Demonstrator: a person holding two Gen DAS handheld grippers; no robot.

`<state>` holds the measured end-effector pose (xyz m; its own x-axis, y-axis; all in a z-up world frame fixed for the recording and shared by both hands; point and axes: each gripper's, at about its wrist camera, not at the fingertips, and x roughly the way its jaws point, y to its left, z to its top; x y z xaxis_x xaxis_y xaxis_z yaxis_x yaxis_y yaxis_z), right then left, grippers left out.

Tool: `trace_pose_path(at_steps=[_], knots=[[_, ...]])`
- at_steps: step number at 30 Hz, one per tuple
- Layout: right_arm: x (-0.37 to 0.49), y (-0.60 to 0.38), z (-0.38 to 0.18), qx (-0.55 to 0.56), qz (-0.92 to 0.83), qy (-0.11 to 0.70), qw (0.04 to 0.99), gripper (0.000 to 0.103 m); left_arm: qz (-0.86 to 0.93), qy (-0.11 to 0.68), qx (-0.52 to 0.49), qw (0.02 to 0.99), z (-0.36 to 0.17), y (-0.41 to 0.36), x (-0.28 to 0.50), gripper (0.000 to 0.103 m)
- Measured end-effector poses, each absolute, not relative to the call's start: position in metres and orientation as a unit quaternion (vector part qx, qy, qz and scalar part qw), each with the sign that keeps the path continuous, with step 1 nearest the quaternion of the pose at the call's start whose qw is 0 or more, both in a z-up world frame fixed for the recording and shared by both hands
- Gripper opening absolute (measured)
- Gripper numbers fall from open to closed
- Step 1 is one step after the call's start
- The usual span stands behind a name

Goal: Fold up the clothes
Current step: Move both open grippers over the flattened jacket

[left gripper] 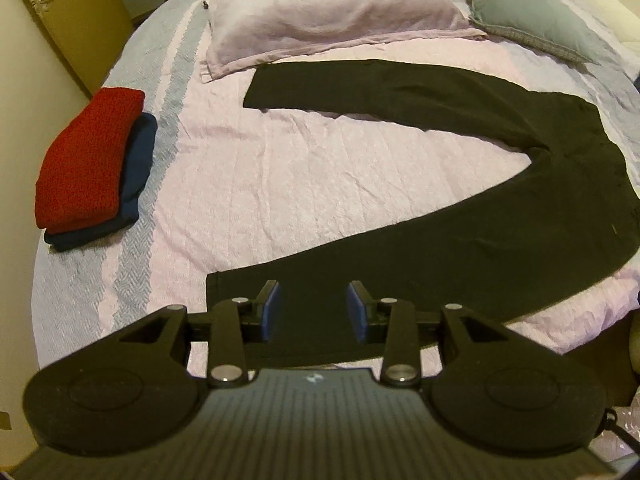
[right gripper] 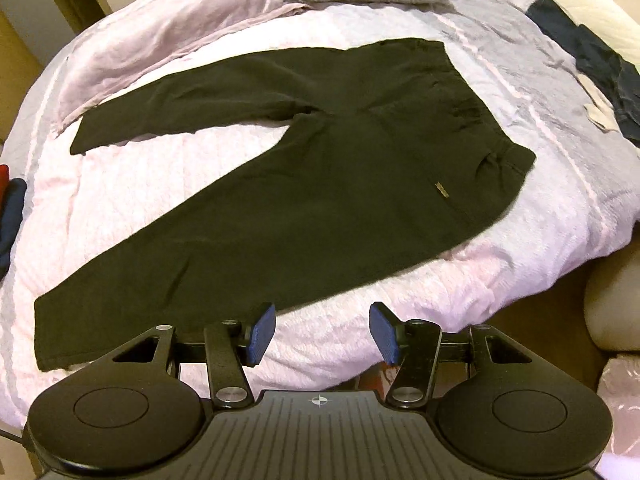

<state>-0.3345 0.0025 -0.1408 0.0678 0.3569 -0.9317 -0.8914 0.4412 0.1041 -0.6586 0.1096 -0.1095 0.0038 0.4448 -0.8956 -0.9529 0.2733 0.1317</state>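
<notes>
Black trousers (left gripper: 460,240) (right gripper: 320,200) lie flat on the pink bedspread (left gripper: 260,180), legs spread in a V with the waistband to the right. My left gripper (left gripper: 315,312) hovers open over the hem end of the near leg; the cloth shows between the blue pads (left gripper: 269,312) but lies flat on the bed. My right gripper (right gripper: 322,334) is open wide above the bed's near edge, just off the lower side of the near leg. Only bedspread shows between its pads (right gripper: 262,334).
A folded red garment (left gripper: 88,160) rests on a folded navy one (left gripper: 136,168) at the bed's left side. A pink pillow (left gripper: 328,12) and a grey pillow (left gripper: 532,20) lie at the head. Unfolded dark blue clothes (right gripper: 592,64) lie at the far right. A door (left gripper: 60,0) stands left.
</notes>
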Motion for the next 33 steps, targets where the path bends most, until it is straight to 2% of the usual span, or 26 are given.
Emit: trace_pose_path(at_steps=[9,16,24,33], knots=[[-0.313,0.006,-0.154,-0.280,0.437,0.527,0.673,0.056,0.522,0.484,-0.290,0.640,-0.126,0.119,-0.632,0.034],[-0.256,0.041,-0.175,-0.307,0.458,0.516,0.655,0.056,0.523,0.454,-0.326,0.644,-0.143,0.150,-0.605,0.034],[-0.150,0.113,-0.189,-0.343,0.505,0.479,0.631,0.056,0.529,0.443,-0.298,0.660,-0.164,0.239,-0.538,0.034],[-0.052,0.235,-0.224,-0.404,0.583,0.409,0.574,0.056,0.451,0.452,-0.239,0.732,-0.225,0.365,-0.441,0.034]])
